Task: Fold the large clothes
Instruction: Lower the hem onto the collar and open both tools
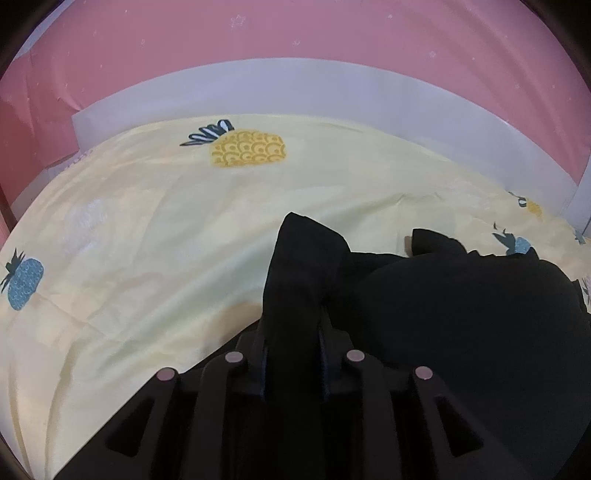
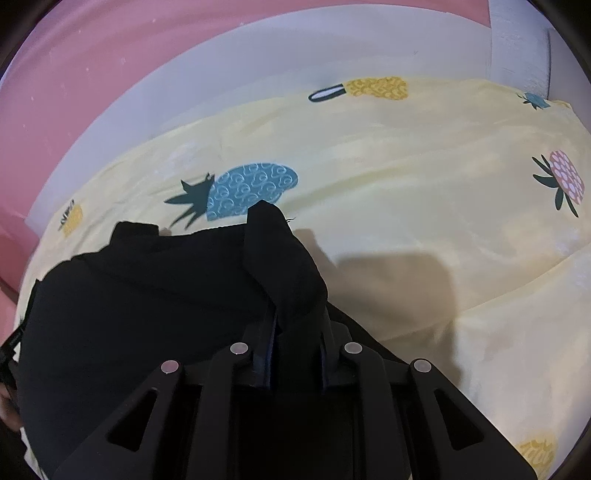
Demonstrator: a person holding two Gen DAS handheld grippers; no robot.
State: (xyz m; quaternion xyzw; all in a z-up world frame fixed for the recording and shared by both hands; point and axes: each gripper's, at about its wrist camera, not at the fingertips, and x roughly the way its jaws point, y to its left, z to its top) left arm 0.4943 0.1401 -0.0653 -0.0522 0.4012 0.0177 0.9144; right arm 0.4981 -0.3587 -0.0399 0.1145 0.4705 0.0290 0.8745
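Note:
A black garment (image 1: 461, 314) lies bunched on a pale yellow sheet printed with pineapples (image 1: 147, 221). In the left wrist view a fold of it (image 1: 303, 251) rises between my left gripper's (image 1: 295, 317) fingers, which are shut on the cloth; the rest spreads to the right. In the right wrist view the same black garment (image 2: 147, 295) fills the lower left. My right gripper (image 2: 297, 321) is shut on another raised corner of it (image 2: 277, 251). The cloth hides both sets of fingertips.
The yellow sheet (image 2: 424, 166) stretches wide to the right of the right gripper and to the left of the left gripper. A white border (image 1: 295, 88) runs along its far edge, with a pink surface (image 1: 295, 29) beyond. A white block (image 2: 517, 44) stands at the far right corner.

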